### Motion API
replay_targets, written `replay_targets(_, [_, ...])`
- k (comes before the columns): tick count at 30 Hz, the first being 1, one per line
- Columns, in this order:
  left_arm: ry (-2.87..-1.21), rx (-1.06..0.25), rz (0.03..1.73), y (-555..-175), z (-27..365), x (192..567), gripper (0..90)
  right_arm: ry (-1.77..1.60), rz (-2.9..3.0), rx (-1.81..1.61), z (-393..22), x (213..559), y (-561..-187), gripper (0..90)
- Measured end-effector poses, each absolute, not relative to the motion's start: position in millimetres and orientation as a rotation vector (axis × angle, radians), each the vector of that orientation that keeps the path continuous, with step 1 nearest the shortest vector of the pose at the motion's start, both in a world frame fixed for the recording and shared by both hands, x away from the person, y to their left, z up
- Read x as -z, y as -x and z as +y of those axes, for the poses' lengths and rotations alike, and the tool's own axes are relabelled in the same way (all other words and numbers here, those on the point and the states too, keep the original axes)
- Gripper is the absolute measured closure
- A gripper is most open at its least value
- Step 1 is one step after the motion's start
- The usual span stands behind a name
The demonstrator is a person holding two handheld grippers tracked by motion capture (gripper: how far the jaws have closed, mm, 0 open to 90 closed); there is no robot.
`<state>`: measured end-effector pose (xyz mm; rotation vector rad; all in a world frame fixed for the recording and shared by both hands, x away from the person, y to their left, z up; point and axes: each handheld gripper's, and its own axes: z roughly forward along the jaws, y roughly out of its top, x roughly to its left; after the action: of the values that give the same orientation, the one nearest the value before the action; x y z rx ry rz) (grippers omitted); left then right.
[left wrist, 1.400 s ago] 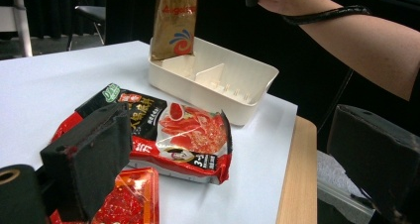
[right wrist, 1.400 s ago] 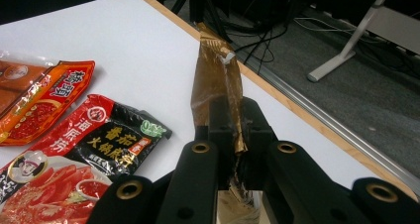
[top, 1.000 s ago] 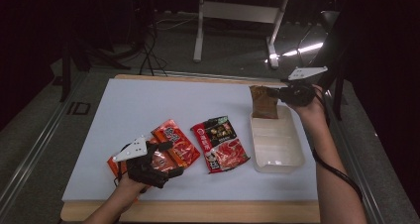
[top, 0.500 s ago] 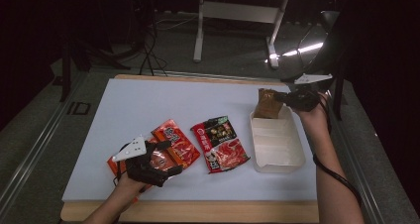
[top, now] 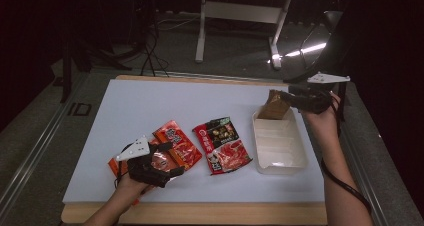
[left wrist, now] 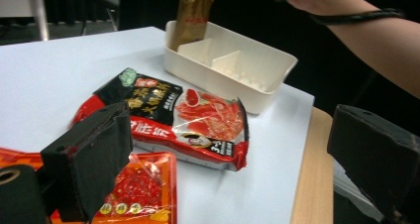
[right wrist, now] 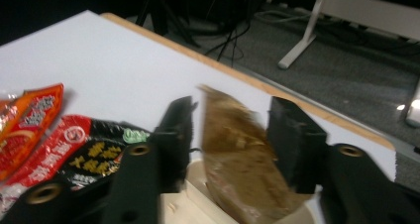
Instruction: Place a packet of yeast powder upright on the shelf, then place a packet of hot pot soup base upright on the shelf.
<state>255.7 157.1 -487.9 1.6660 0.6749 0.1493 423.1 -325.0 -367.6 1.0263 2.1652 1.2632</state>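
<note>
The right gripper (right wrist: pixel 230 144) has just been opening; its jaws flank the brown packet (right wrist: pixel 242 174) without pressing. The packet stands in the tray's (top: pixel 280 158) far compartment, upper right. Withdraw straight back, avoiding tipping it. The left gripper (left wrist: pixel 223 174) stays open, empty.

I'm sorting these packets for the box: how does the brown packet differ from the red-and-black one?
The brown packet stands upright in the white box's far compartment; the red-and-black packet lies flat on the table beside that box. The brown one is plain and narrower; the red-and-black one is printed and wider. Both are sealed pouches.
</note>
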Motion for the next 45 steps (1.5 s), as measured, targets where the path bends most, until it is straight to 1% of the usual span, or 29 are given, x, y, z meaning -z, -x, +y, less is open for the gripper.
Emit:
replay_targets(2, [-1.659, -0.136, 0.699, -256, 158, 486, 4.3, -1.014, 2.137, -1.280, -321, 363, -413, 39.3])
replay_targets(5, [-1.699, -0.191, 0.715, -254, 159, 482, 4.3, -1.004, 2.086, -1.328, -317, 359, -397, 28.5])
replay_targets(6, [-1.704, -0.183, 0.716, -254, 160, 481, 4.3, -1.001, 2.077, -1.346, -315, 358, -392, 25.5])
replay_targets(7, [-1.704, -0.184, 0.716, -254, 160, 480, 4.3, -1.001, 2.064, -1.364, -313, 357, -385, 20.3])
replay_targets(9, [-1.709, -0.183, 0.710, -254, 159, 479, 4.3, -0.989, 2.041, -1.395, -309, 357, -374, 13.1])
replay_targets(12, [-1.723, -0.182, 0.695, -254, 157, 478, 4.4, -0.998, 2.032, -1.434, -306, 357, -364, 12.1])
replay_targets(14, [-1.740, -0.187, 0.683, -254, 154, 477, 4.3, -0.970, 2.032, -1.469, -301, 361, -347, 10.9])
replay_targets(15, [-1.744, -0.189, 0.676, -254, 153, 476, 4.3, -0.962, 2.050, -1.492, -300, 362, -343, 13.3])
replay_targets(20, [-1.767, -0.172, 0.683, -256, 150, 476, 4.3, -0.944, 2.078, -1.526, -296, 371, -319, 17.8])
replay_targets(24, [-1.776, -0.157, 0.702, -261, 149, 475, 4.3, -0.942, 2.089, -1.509, -293, 377, -306, 17.0])
replay_targets(27, [-1.775, -0.137, 0.715, -267, 148, 472, 4.3, -0.899, 2.094, -1.475, -288, 381, -290, 13.3])
replay_targets(34, [-1.794, -0.126, 0.725, -278, 139, 466, 4.5, -0.932, 2.064, -1.431, -280, 385, -262, 11.7])
replay_targets(39, [-1.808, -0.146, 0.700, -285, 128, 459, 4.7, -0.949, 2.064, -1.503, -278, 393, -250, 11.7])
replay_targets(45, [-1.821, -0.165, 0.685, -293, 120, 453, 5.5, -0.929, 2.068, -1.469, -276, 399, -237, 11.9])
